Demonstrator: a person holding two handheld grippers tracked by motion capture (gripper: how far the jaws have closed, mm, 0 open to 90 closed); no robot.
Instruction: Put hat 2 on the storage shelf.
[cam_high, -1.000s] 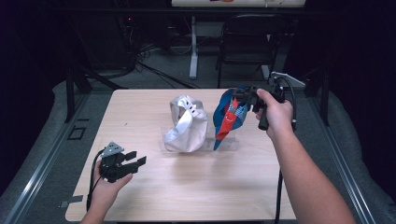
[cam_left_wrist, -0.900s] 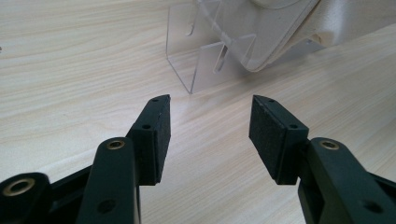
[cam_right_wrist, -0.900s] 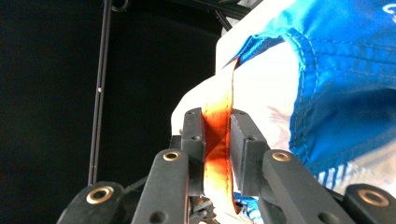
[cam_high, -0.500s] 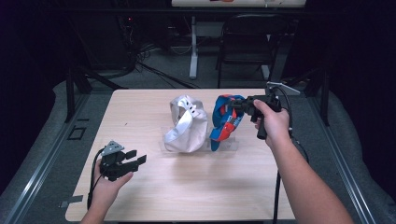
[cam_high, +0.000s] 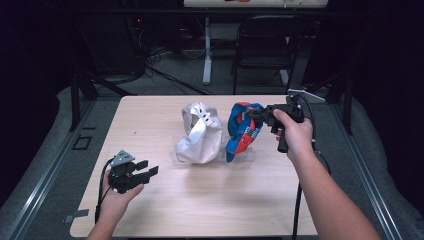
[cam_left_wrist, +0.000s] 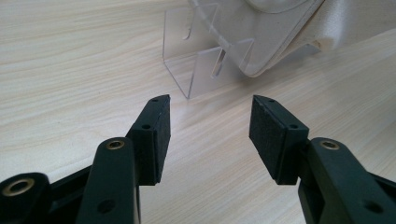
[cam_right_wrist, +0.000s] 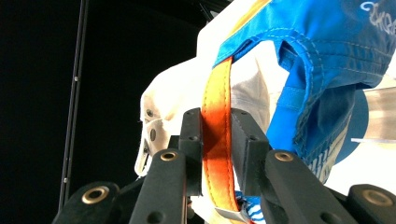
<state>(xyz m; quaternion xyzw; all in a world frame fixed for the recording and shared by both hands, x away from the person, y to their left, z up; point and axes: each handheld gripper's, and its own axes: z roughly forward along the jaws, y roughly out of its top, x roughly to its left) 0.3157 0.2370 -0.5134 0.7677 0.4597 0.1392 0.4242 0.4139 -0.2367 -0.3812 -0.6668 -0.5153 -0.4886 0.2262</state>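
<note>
Leftward, my left gripper (cam_high: 145, 172) rests wide, holding nothing, bare table (cam_high: 210, 200) around it. Centre: white cap (cam_high: 200, 132). Right gripper (cam_high: 248, 116), jaws just easing apart, brackets the blue cap's (cam_high: 242, 131) orange strap (cam_right_wrist: 217, 140) on the clear stand (cam_left_wrist: 196, 70).

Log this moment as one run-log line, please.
left gripper: open, idle over table | right gripper: jaws just easing open, orange strap of blue cap between them | white cap: on clear stand

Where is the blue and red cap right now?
In the high view the blue and red cap stands on the clear stand right of the middle of the table, beside the white cap, with the right gripper at its strap.
</note>
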